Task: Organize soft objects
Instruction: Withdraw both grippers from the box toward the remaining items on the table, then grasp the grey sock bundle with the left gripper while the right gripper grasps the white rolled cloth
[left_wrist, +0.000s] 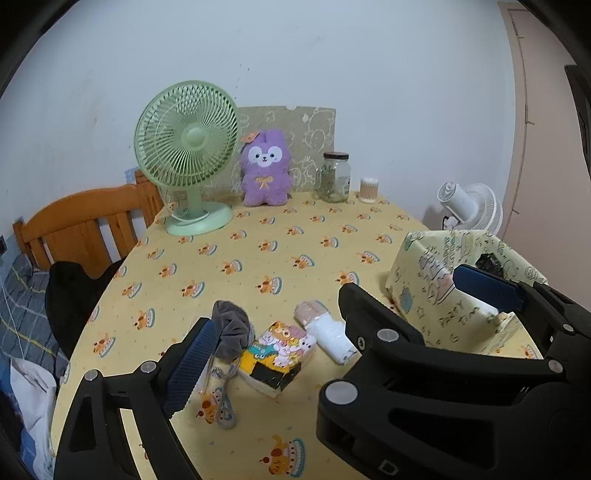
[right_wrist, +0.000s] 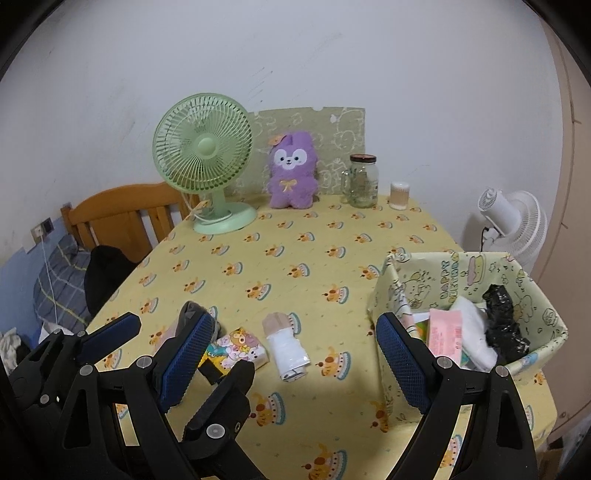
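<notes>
- Counter (right_wrist: 303, 254): covered by a yellow cloth printed with small cake motifs; it carries every item below and stands against a pale wall.
- Wooden bed frame (right_wrist: 122, 210): left of the counter, with plaid bedding beside it.
- Basket (right_wrist: 546, 332): lined in pale printed fabric, at the counter's right side; inside lie a pink packet (right_wrist: 443, 336), a white cloth (right_wrist: 476, 332) and a crumpled black bag (right_wrist: 504, 325).
- Green fan (right_wrist: 203, 151): upright at the far left of the counter.
- White fan (right_wrist: 517, 221): behind the counter's right edge.
- Purple plush toy (right_wrist: 292, 171): upright at the far edge, leaning on a patterned board (right_wrist: 343, 125).
- Glass jar (right_wrist: 362, 181): right of the plush, with a small cotton-swab container (right_wrist: 400, 195) beside it.
- Left gripper (left_wrist: 347, 325): jaws spread wide, nothing between the pads; seen also at lower left of the right wrist view.
- Right gripper (right_wrist: 295, 354): jaws wide, holding nothing; its right finger stands in front of the basket's near wall.
- Soft objects on the near counter, left of the basket, from left to right:
  - grey scrunchie (left_wrist: 232, 328), just beside the left gripper's left finger;
  - cartoon-printed tissue pack (left_wrist: 277, 354), touching the scrunchie;
  - white roll (right_wrist: 284, 349) with a beige end, apart from the pack.
</notes>
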